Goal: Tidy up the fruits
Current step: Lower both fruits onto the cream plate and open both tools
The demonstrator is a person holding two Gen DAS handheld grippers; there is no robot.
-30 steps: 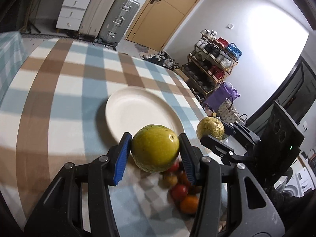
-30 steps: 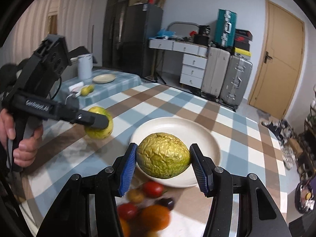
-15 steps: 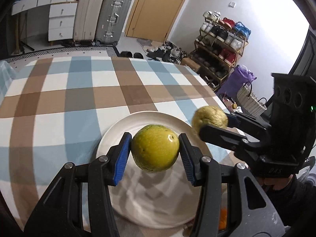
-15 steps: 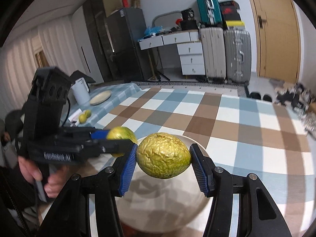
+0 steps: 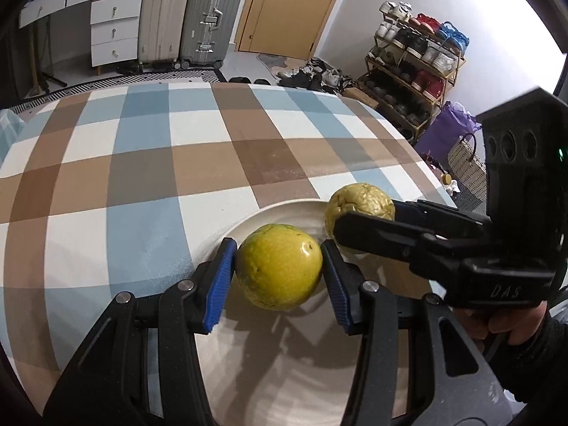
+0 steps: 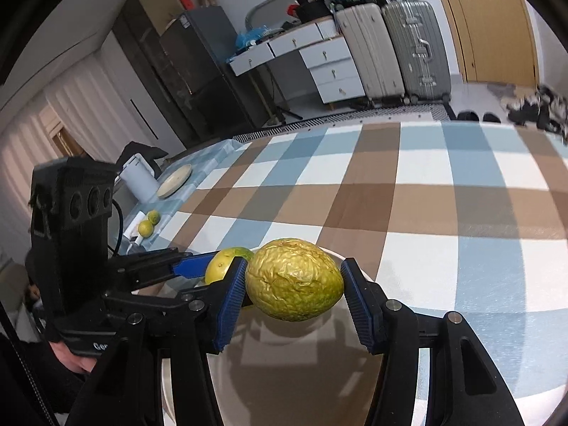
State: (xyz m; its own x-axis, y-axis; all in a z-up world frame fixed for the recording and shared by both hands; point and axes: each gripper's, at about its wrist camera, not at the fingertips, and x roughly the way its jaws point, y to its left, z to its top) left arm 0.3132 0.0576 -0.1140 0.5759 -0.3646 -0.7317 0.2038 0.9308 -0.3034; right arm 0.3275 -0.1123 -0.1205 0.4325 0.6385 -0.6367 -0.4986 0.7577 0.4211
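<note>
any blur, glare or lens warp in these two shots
Left wrist view: sharp; strong fisheye bends the checked tablecloth, white glare at the right edge, gripper shadows on the plate. Right wrist view: shoes at the right edge smeared, wrinkled fruit crisp.

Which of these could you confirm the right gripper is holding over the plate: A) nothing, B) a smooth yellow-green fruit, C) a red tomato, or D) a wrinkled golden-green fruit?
D: the right gripper is shut on the wrinkled golden-green fruit above the plate.
</note>
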